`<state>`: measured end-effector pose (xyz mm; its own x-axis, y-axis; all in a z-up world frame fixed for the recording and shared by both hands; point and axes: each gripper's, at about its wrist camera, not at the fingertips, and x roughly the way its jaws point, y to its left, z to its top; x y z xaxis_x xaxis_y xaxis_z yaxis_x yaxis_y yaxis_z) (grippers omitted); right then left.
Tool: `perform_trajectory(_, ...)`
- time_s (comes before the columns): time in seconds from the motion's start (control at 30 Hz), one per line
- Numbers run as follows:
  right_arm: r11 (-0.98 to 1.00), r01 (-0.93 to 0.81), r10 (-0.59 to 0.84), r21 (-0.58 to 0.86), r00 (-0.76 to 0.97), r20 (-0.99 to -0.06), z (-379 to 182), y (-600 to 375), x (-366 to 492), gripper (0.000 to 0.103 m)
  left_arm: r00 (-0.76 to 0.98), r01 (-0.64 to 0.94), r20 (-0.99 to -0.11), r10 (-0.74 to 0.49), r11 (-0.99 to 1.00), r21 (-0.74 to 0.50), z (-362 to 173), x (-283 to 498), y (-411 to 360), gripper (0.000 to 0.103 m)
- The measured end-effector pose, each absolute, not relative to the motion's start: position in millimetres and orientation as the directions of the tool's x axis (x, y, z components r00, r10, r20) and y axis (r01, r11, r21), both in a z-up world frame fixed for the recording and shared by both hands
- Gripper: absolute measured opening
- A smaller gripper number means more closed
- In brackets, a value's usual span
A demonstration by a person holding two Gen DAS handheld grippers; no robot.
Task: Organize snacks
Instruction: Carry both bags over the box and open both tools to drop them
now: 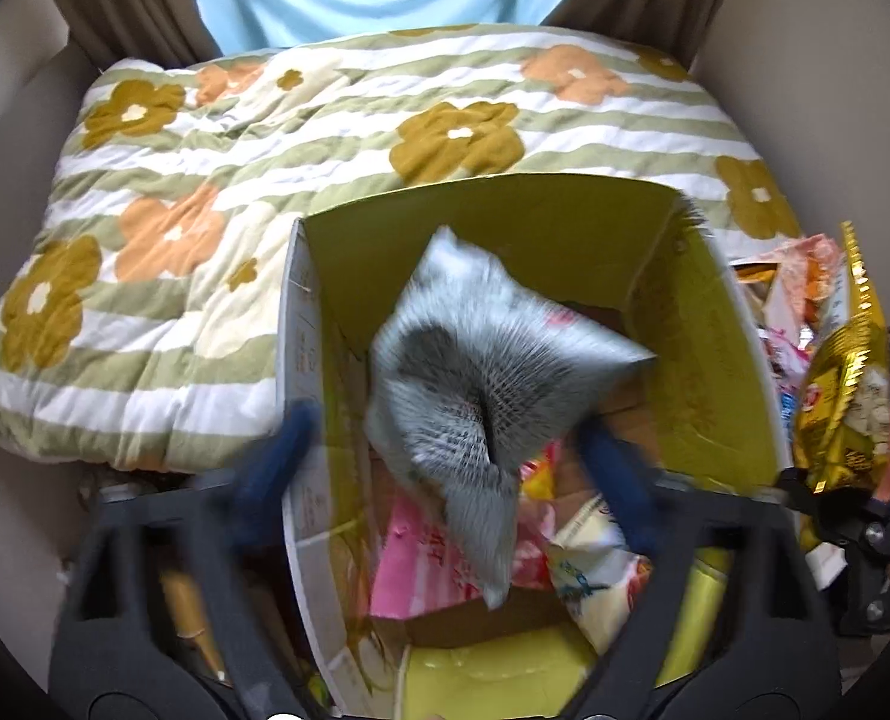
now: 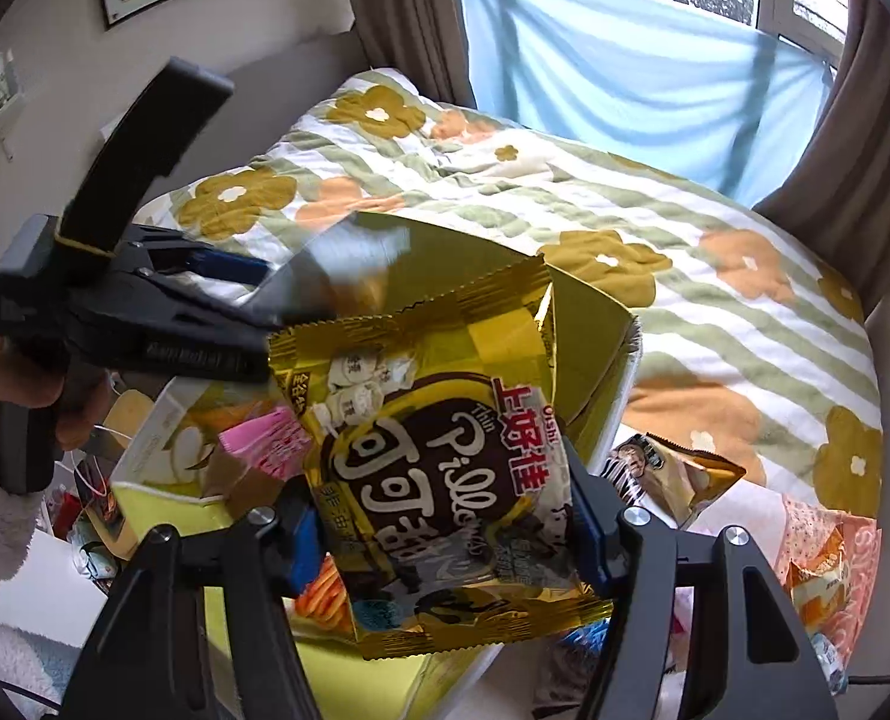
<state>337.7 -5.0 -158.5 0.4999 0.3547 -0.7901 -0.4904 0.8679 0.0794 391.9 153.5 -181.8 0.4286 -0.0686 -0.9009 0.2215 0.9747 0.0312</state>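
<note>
While the left gripper (image 1: 463, 432), spread wide, releases a grey packet (image 1: 475, 360) over the box (image 1: 715, 324), the right gripper (image 2: 445, 534) clamps 1 gold bag (image 2: 438, 468) upright just beside it.

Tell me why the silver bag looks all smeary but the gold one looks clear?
Left wrist view: the silver bag is streaked by motion blur over the yellow box, and the blue fingertips are smeared too. Right wrist view: the gold bag is sharp, its print readable, with glare on the foil.

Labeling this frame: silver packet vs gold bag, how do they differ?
The silver packet is motion-blurred above the yellow box, between the open left tongs and apparently released; the gold bag is sharp, clamped in the right tongs. Silver shows no readable print; gold shows "Pillows". Both are sealed snack bags.
</note>
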Motion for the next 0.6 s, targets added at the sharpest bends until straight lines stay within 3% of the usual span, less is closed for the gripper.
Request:
perform_trajectory(0.37, 0.867, -0.487, 0.368, 0.108, 0.478, -0.797, -158, -9, 365, 0.061, 0.471, 0.205, -0.882, -0.031, 0.976, 0.076, -176, 377, 153, 0.103)
perform_trajectory(0.53, 0.851, -0.500, 0.417, 0.161, 0.455, -0.787, -158, 0, 375, 0.061, 0.480, 0.155, -0.875, -0.053, 0.988, 0.025, -168, 359, 170, 0.103)
perform_trajectory(0.6, 0.850, -0.492, 0.431, 0.187, 0.448, -0.783, -160, 3, 378, 0.070, 0.480, 0.138, -0.876, -0.051, 0.990, 0.018, -167, 354, 174, 0.103)
